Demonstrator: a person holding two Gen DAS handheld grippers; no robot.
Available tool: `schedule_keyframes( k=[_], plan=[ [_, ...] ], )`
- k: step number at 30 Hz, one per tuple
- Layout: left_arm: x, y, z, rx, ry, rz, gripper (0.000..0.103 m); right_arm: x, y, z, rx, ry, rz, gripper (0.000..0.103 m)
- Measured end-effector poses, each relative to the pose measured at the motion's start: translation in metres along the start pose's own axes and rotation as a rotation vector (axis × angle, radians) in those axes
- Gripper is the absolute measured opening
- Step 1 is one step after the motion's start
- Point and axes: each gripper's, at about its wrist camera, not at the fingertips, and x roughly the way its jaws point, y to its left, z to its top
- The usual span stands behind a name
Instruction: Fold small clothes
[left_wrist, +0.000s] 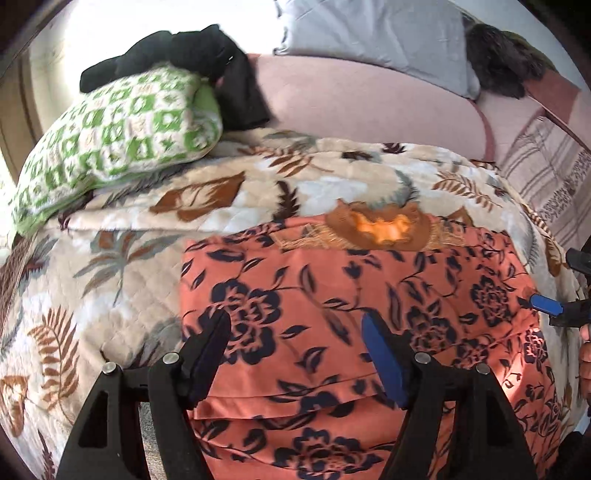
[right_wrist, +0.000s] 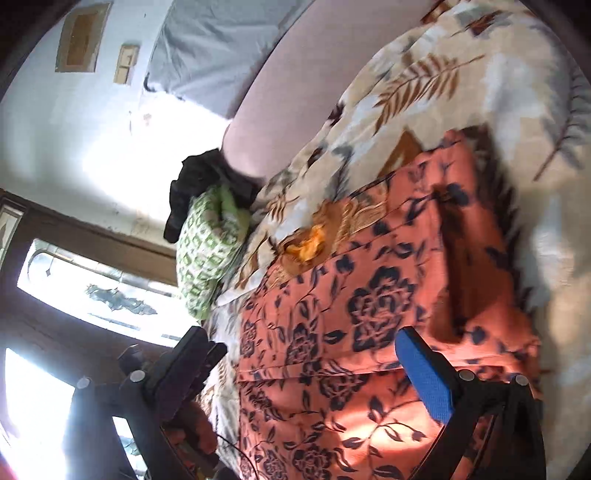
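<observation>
The orange flowered garment (left_wrist: 354, 317) is seen lying flat on the leaf-patterned quilt (left_wrist: 110, 266), already doubled over itself, with stacked fold edges along its near side and an embroidered neckline with a yellow patch at its far side. The green checked pillow (left_wrist: 110, 129) lies well beyond the garment's far left corner, with dark clothing (left_wrist: 192, 55) heaped on it. The left gripper (left_wrist: 295, 332) is held spread above the garment's near half, nothing being pinched between its fingers; the right gripper (right_wrist: 310, 354) is likewise spread, over the garment's near edge, and nothing is gripped by it either. The step in hand is judged to be a fresh grasp for the next fold. It would be done well if all the stacked layers at the near edge were caught together, one gripper towards each corner of the garment, so that no lower layer is left behind. The edge should then be lifted evenly and carried towards the neckline, the two sides kept level, and laid down before the fingers are released, so that the cloth is not dragged across the quilt.
</observation>
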Motion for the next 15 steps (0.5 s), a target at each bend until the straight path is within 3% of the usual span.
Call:
schedule_keyframes(
  k=[1,3,4,5,7,11,13,14,15],
  plan=[
    [0.009,0.01,-0.005,-0.02,0.016,0.003,0.074,0.013,-0.005,0.004,0.0,0.024,-0.042,0.102],
    [0.038,0.022,-0.017,-0.039,0.112,0.028,0.074,0.027,-0.038,0.009,0.07,0.01,-0.267,0.1],
    [0.05,0.029,-0.023,-0.045,0.156,0.032,0.074,0.023,-0.057,0.008,0.169,-0.02,-0.232,0.095],
    [0.052,0.034,-0.029,-0.041,0.144,0.031,0.074,0.014,-0.058,0.008,0.198,-0.063,-0.191,0.095],
    [0.045,0.034,-0.034,-0.02,0.089,0.062,0.074,0.009,-0.035,0.011,0.138,-0.054,-0.229,0.097],
    [0.046,0.044,-0.036,-0.066,0.095,0.036,0.074,0.023,-0.001,0.039,-0.01,-0.04,-0.167,0.097],
    [0.055,0.05,-0.039,-0.086,0.109,0.036,0.082,0.04,-0.023,0.062,-0.011,-0.065,-0.293,0.097],
    [0.055,0.051,-0.04,-0.093,0.106,0.029,0.082,0.049,-0.049,0.072,0.065,-0.046,-0.317,0.097],
    [0.054,0.053,-0.04,-0.099,0.108,0.023,0.082,0.047,-0.066,0.077,0.139,-0.08,-0.249,0.097]
  ],
)
